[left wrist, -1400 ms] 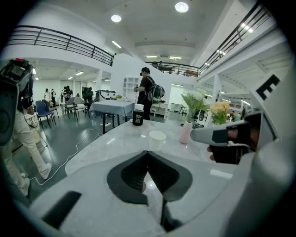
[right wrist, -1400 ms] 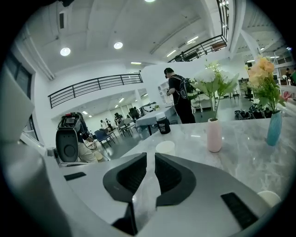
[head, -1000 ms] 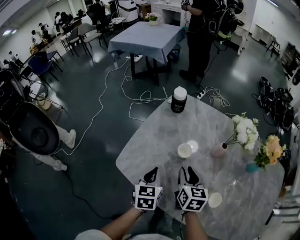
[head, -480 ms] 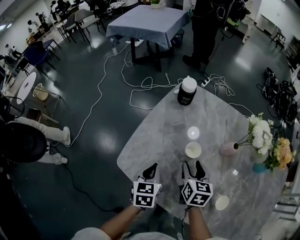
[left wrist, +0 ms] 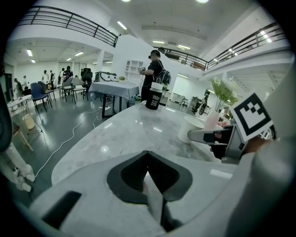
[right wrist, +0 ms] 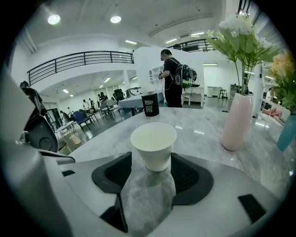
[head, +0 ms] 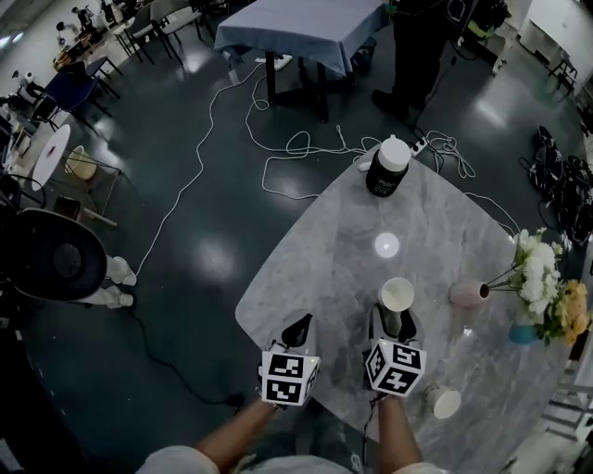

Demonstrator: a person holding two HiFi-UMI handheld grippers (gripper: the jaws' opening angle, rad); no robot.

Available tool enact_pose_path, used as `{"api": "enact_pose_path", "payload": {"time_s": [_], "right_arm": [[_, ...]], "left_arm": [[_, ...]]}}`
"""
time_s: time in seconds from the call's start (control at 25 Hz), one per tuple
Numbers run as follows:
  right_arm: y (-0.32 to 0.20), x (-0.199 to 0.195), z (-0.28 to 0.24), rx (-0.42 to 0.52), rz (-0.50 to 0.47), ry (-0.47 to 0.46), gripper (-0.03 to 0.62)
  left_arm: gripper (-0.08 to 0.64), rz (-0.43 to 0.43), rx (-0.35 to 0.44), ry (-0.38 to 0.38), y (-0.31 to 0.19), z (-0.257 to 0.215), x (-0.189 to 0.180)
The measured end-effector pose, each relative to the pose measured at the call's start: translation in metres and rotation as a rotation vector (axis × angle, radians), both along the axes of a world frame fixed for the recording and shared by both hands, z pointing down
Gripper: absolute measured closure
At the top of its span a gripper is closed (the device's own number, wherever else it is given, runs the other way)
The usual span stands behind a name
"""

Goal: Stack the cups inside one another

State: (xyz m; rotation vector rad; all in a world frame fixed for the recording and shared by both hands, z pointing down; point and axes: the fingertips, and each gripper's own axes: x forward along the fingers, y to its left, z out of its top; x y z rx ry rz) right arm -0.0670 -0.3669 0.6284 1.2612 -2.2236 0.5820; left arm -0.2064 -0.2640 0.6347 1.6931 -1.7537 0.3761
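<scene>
Marble table [head: 306, 278], near edge: a second white cup [head: 444, 402] is seen just right of the right gripper's marker cube, well apart from the other cup. Further right, a pink vase [head: 468, 294] with white flowers [head: 536, 273] is standing upright near the target cup but not touching it. A teal vase [head: 523, 333] is placed beyond it at the table's right edge. A black jar [head: 388, 168] with a white lid is set at the far end of the table. Cables [head: 296, 148] are strewn on the floor behind it. A standing person [head: 422, 46] and a cloth-covered table [head: 296, 23] are seen further back.

Target cup [head: 397, 294]: plain white paper, tapered, upright, mouth up, empty. It is located mid-table, directly ahead of the right gripper.

Left gripper [head: 298, 324]: the jaws are closed tip to tip, nothing is held, and it is hovering over the near table edge beside the right one.

Right gripper [head: 393, 321]: the jaws have just been opening and are spread wide. The cup's lower half is framed between the pads, which are just beside its walls; no squeeze is seen and the cup is resting on the table.
</scene>
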Motion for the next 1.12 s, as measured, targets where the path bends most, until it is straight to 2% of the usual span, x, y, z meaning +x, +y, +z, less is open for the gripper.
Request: {"api": "enact_pose_path", "payload": {"time_s": [0.68, 1.12], "right_arm": [[-0.023, -0.006, 0.011, 0.015, 0.056, 0.015, 0.370], [-0.005, 0.004, -0.016, 0.026, 0.084, -0.029, 0.370]], "left_arm": [[0.565, 0.001, -0.021, -0.003, -0.008, 0.013, -0.014], [0.565, 0.044, -0.001, 0.008, -0.001, 0.002, -0.003]]}}
